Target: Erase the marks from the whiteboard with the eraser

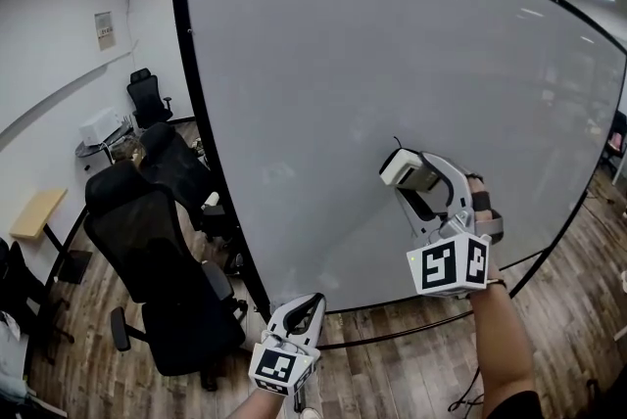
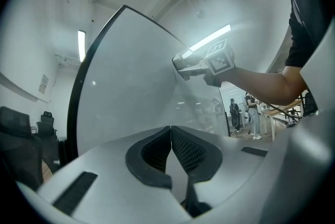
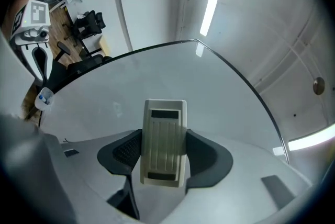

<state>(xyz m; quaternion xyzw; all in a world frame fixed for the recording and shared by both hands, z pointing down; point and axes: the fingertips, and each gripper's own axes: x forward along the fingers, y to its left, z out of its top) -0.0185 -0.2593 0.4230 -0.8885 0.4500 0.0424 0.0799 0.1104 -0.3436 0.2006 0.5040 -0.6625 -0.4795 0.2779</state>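
Head view: a large white whiteboard with a black frame (image 1: 392,94) is shown, its surface almost clean.
Eraser: a cream ribbed plastic block eraser (image 1: 409,170) is held at the whiteboard's lower middle, towards its right edge; contact with the surface cannot be confirmed.
Right gripper (image 1: 416,180): in the right gripper view the fingers are pinched on the eraser's (image 3: 164,142) long sides.
Long axis: the eraser is laid along the fingers, its far end pointed at the whiteboard.
Left gripper (image 1: 306,304): it is held below the whiteboard's bottom edge, its fingers (image 2: 157,148) pressed together on nothing.
Nearer arm: the right one, judged ready to wipe.
Remaining mark: a thin dark stroke (image 1: 397,142) is seen on the whiteboard just above the eraser; an upward wipe is judged to be needed.
Containers: none is made out.
Surroundings: black office chairs (image 1: 157,241) are stood left of the whiteboard.
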